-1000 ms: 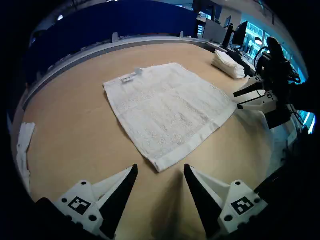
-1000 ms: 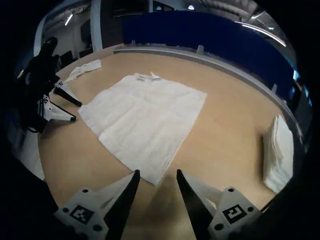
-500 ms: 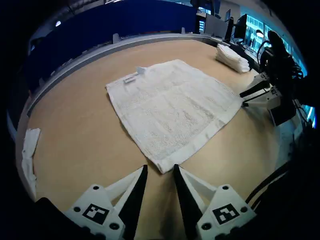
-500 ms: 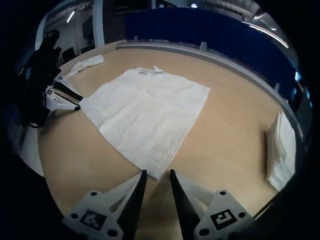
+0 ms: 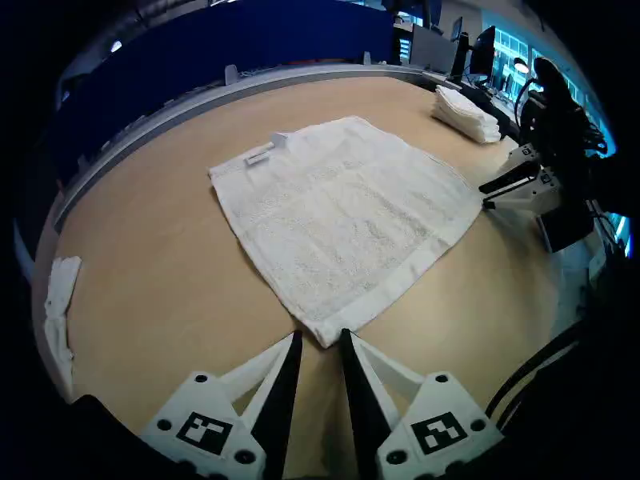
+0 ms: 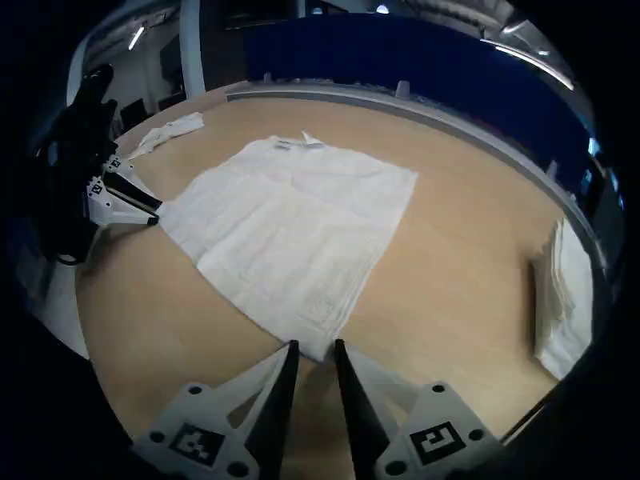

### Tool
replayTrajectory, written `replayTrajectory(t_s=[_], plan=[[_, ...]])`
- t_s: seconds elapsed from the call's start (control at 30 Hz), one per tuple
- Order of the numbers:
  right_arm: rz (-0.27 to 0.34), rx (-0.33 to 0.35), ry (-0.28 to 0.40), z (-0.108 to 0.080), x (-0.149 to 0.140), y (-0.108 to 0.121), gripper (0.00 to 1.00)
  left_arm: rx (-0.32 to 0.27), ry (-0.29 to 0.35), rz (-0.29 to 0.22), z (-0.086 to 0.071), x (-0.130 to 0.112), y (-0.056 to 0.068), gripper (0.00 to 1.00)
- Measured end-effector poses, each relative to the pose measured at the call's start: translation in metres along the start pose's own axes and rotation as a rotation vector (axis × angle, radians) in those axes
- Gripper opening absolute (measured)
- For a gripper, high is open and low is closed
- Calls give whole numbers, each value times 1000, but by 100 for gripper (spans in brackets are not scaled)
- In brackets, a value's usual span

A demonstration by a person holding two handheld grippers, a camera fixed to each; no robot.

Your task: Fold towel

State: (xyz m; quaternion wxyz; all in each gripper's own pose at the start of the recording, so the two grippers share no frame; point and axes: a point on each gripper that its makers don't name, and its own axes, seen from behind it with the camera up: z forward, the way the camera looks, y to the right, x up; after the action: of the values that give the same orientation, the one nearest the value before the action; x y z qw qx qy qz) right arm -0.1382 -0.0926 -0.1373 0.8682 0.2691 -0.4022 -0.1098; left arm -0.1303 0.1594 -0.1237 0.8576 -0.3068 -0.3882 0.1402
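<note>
Towel (image 5: 344,216) lies flat and unfolded on the table (image 5: 160,264), turned like a diamond to both cameras. It looks close to square, so I can't call a long axis. 1 corner points straight at my left gripper (image 5: 320,340), the next corner at my right gripper (image 6: 314,352), and a hemmed edge runs between those 2 corners. A small tag (image 5: 258,157) sits at a far corner.

Both grippers show a narrow gap with a towel corner at the fingertips. I can't tell whether either is actually pinching the cloth.

Stack of folded towels (image 5: 464,116) sits well apart at the far table edge, and a crumpled cloth (image 5: 56,304) lies at the opposite edge. Nothing rests on the towel.

The table is light wood with a curved rim. Blue partition (image 5: 240,40) stands behind it, monitors (image 5: 480,60) beyond.
</note>
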Motion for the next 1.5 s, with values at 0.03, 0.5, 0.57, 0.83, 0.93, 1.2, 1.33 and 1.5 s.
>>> replayTrajectory(t_s=[0.03,0.5,0.57,0.83,0.93,1.2,1.33,1.5], plan=[[2,-1,-1,0,0,1,25,-1,-1,-1,-1,0,0,33],[11,-1,3,1,3,1,14,15,-9,-14,-1,-1,-1,5],[8,3,3,0,3,-1,13,5,-11,-24,-2,-1,1,4],[9,18,16,-4,11,-5,12,-33,-1,-66,-9,3,9,3],[8,19,21,-6,15,-5,12,-33,5,-76,-11,5,8,2],[6,21,40,-18,26,-6,12,-17,33,-111,-27,14,-1,3],[3,23,51,-24,32,-7,12,-11,46,-139,-36,17,-7,2],[4,23,48,-25,31,-8,12,-8,37,-151,-35,9,-10,2]])
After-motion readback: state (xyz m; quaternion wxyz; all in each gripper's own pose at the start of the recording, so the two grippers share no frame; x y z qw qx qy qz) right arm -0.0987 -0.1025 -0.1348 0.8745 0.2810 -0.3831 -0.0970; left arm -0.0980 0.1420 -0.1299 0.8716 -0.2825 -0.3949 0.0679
